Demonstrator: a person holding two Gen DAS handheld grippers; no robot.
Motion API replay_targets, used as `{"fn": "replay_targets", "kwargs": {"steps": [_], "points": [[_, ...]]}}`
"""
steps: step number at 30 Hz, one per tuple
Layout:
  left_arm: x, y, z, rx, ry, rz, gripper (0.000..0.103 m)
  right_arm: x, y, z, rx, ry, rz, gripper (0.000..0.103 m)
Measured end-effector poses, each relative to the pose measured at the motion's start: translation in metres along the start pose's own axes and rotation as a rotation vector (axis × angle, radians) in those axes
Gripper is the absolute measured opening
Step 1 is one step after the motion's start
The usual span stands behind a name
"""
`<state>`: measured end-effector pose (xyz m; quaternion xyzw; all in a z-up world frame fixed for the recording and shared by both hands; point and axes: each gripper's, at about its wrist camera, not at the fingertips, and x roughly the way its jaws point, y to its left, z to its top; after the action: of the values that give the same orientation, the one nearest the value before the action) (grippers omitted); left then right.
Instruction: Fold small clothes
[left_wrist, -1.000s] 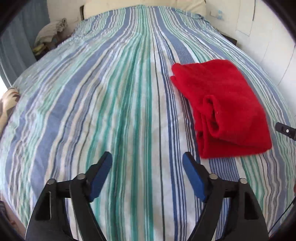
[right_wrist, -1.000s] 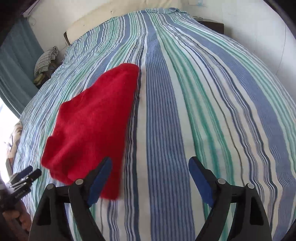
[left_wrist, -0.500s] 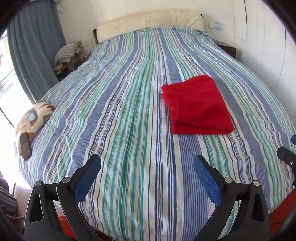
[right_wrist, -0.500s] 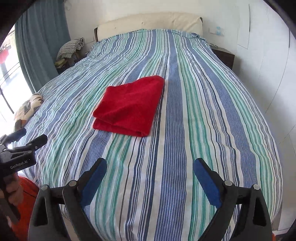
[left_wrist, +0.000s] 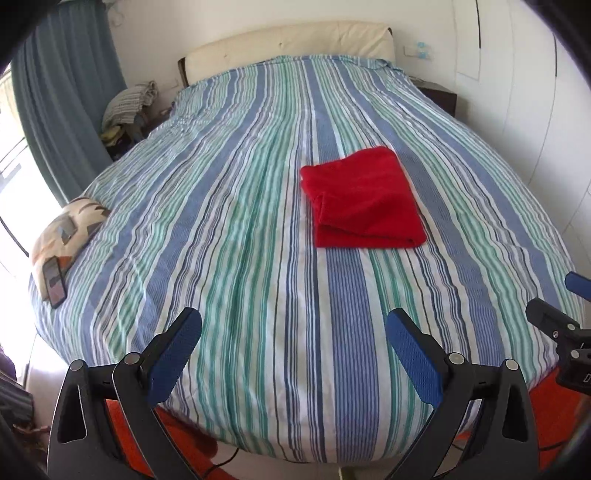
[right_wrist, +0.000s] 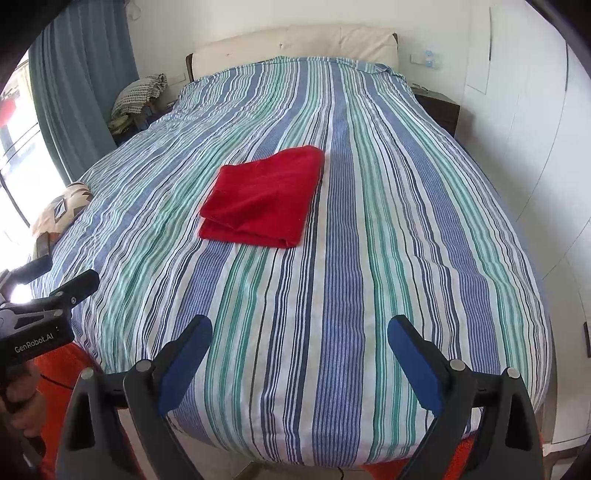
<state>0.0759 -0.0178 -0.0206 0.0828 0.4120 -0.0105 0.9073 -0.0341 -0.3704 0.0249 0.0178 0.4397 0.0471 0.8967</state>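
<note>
**On the bed, the red cloth lies folded**

On the striped blue, green and white bedspread (left_wrist: 229, 236), the small red fleecy garment (left_wrist: 364, 199) lies as a neat, flat rectangle, folded over on itself with a layered edge showing along its near side. It sits toward the middle of the bed, well apart from both of my tools. My left gripper (left_wrist: 291, 350) stands wide with nothing between its blue pads, and its jaws have just been opening; my right gripper (right_wrist: 299, 358) is the same, spread wide, empty, and lately opening too. Both hang over the foot of the bed, pointing down at the bare stripes, touching no cloth.

I judge the folding of this piece done: no loose sleeve or corner sticks out. What is left, if anything, I cannot tell; no other small garment shows on the bedspread.
</note>
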Motion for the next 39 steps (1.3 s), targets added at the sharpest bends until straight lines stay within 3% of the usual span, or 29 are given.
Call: {"fn": "replay_targets", "kwargs": {"steps": [28, 39], "points": [[-0.005, 0.009, -0.021, 0.049, 0.078, 0.082, 0.101, -0.021, 0.019, -0.005, -0.037, 0.053, 0.049, 0.097], [-0.034, 0.021, -0.029, 0.029, 0.072, 0.005, 0.101, -0.057, 0.035, -0.018, -0.081, 0.052, 0.051, 0.097]]}}
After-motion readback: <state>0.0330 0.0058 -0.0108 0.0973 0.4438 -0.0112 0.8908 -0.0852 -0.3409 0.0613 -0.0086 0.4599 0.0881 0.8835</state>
